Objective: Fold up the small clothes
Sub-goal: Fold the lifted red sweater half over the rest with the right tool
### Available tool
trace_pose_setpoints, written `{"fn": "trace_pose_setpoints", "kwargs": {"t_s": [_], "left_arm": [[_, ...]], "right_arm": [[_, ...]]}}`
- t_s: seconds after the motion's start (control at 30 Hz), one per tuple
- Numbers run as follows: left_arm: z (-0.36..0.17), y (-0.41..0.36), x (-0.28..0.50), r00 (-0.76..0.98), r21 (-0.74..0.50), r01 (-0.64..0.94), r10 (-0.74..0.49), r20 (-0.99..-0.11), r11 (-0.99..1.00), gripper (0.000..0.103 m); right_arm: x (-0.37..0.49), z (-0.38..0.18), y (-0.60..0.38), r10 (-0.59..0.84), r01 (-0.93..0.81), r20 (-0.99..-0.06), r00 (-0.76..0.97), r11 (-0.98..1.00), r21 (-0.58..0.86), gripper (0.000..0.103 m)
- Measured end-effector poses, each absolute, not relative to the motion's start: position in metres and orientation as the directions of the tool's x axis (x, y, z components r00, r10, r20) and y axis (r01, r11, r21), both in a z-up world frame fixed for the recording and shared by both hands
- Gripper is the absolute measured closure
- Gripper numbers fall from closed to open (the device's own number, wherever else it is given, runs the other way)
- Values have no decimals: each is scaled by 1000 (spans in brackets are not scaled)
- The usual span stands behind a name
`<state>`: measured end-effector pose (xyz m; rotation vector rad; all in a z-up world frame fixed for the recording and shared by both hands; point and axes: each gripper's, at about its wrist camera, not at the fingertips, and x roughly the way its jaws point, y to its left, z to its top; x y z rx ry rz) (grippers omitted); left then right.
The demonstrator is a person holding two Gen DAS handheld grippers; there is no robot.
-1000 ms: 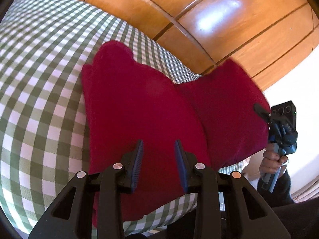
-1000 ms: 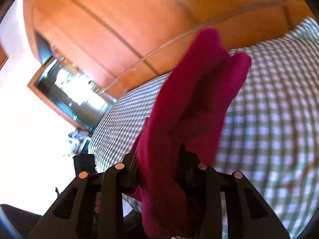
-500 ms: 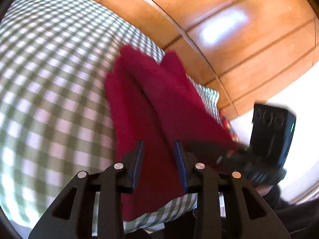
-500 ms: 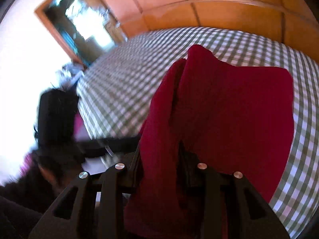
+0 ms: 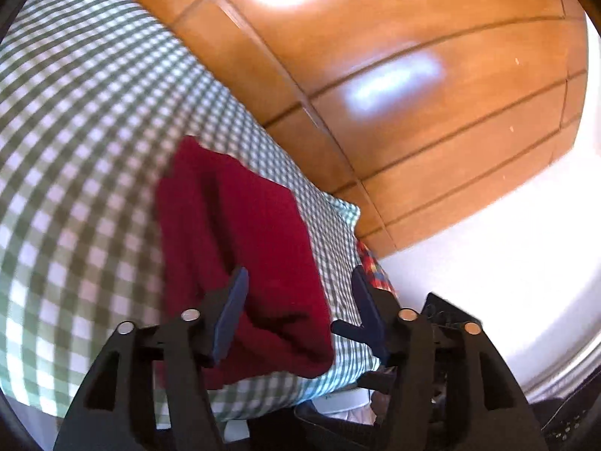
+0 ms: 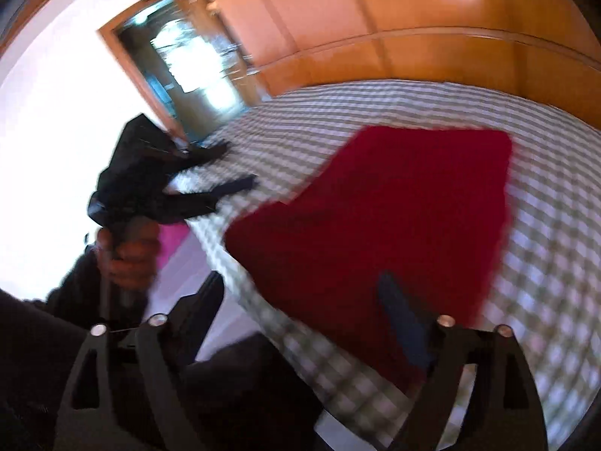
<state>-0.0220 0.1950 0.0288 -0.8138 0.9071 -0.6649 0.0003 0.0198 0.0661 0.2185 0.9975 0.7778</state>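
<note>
Lying folded on the bed, the red cloth [image 5: 240,248] rests near the close edge of the green checked sheet [image 5: 75,158]. It looks like a small red top folded over on itself, with one thick edge at the front. In the right wrist view the red cloth [image 6: 394,218] is flat and wide, with nothing lifting it.

The left gripper [image 5: 300,300] is just above the front edge of the cloth. Its jaws are opening, and the cloth is below and between them, but the pads do not press on it. The right gripper [image 6: 304,300] is opening wide too. The near corner of the cloth sits between its fingers, and no pad squeezes it. In that view the other gripper shows at the left, held in a hand [image 6: 127,248] beside the bed.

I think this fold is done and both grippers are letting go.

What could go wrong? The cloth sits close to the edge of the bed, so a bump from a finger could drag it off. A pad could also catch the soft top layer as it pulls away and flip the fold open. The picture is blurry, so I cannot tell if the edges line up.
</note>
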Motion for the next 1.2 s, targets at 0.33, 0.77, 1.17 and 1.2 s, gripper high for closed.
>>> {"fn": "trace_pose_setpoints", "kwargs": {"t_s": [0.33, 0.77, 1.17, 1.2], "left_arm": [[9, 138, -8, 297, -766, 190, -780, -551, 614, 54], [-23, 171, -56, 364, -634, 163, -643, -674, 756, 98], [3, 193, -18, 432, -754, 172, -736, -521, 634, 56], [1, 190, -10, 426, -756, 173, -740, -521, 632, 55]], "right_arm": [[-22, 6, -17, 507, -343, -796, 330, 850, 399, 14], [-10, -13, 7, 456, -378, -827, 328, 866, 327, 77], [-19, 1, -20, 452, -384, -827, 334, 867, 319, 31], [-19, 6, -27, 451, -377, -823, 345, 870, 318, 31]]}}
